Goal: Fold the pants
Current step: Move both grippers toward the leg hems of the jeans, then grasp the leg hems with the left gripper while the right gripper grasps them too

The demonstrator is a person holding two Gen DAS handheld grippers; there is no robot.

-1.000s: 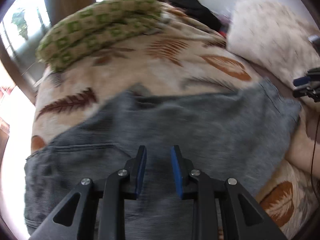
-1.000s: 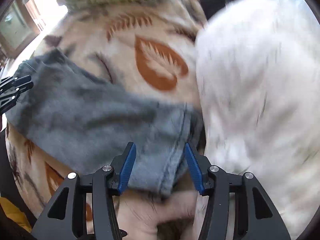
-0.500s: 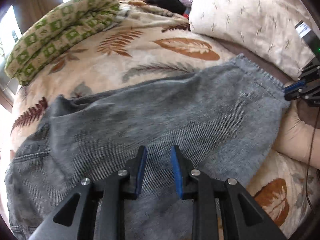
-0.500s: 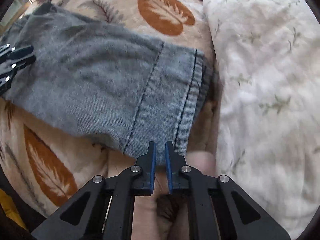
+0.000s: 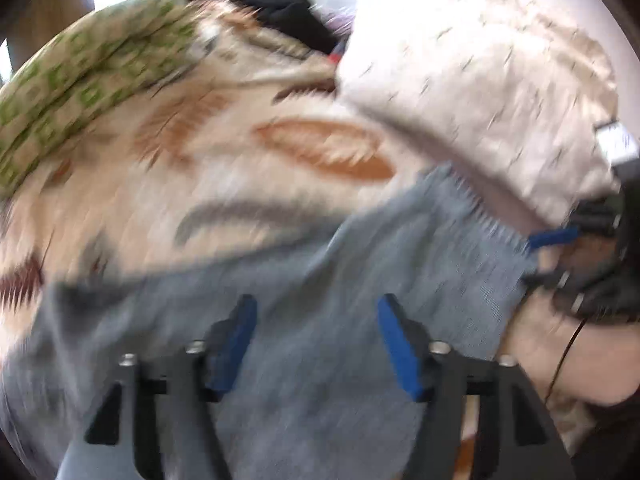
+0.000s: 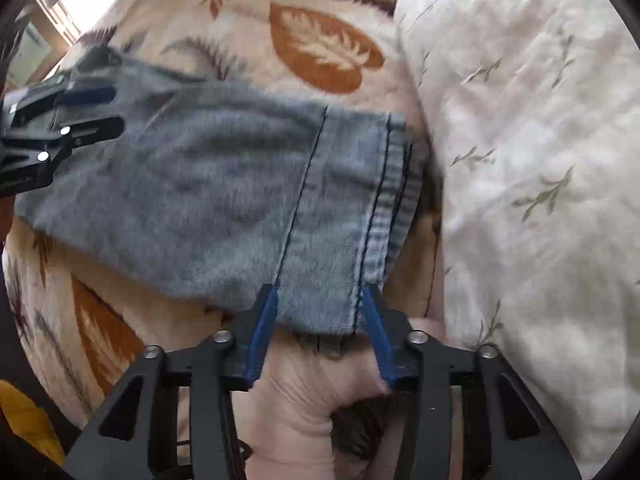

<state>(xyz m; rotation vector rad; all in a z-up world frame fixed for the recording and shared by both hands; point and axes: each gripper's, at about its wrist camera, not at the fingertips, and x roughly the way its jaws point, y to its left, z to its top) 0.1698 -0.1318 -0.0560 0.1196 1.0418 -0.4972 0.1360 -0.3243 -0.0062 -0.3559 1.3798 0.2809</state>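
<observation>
Motion-blurred pants [image 5: 320, 280] — waistband cut off

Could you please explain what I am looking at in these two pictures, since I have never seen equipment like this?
A person holds a tool in each hand; no robot arm is involved. Each tool is a hand-held gripper with two blue-padded fingers and a fisheye camera looking along them. One picture comes from the left hand-held gripper, the other from the right hand-held gripper. Grey pants lie on a leaf-patterned blanket, beside a pale pillow. Both sets of jaws stand open. The right one straddles the hem of the pant leg without pinching it; the left hovers over the cloth. The left picture is blurred.
</observation>
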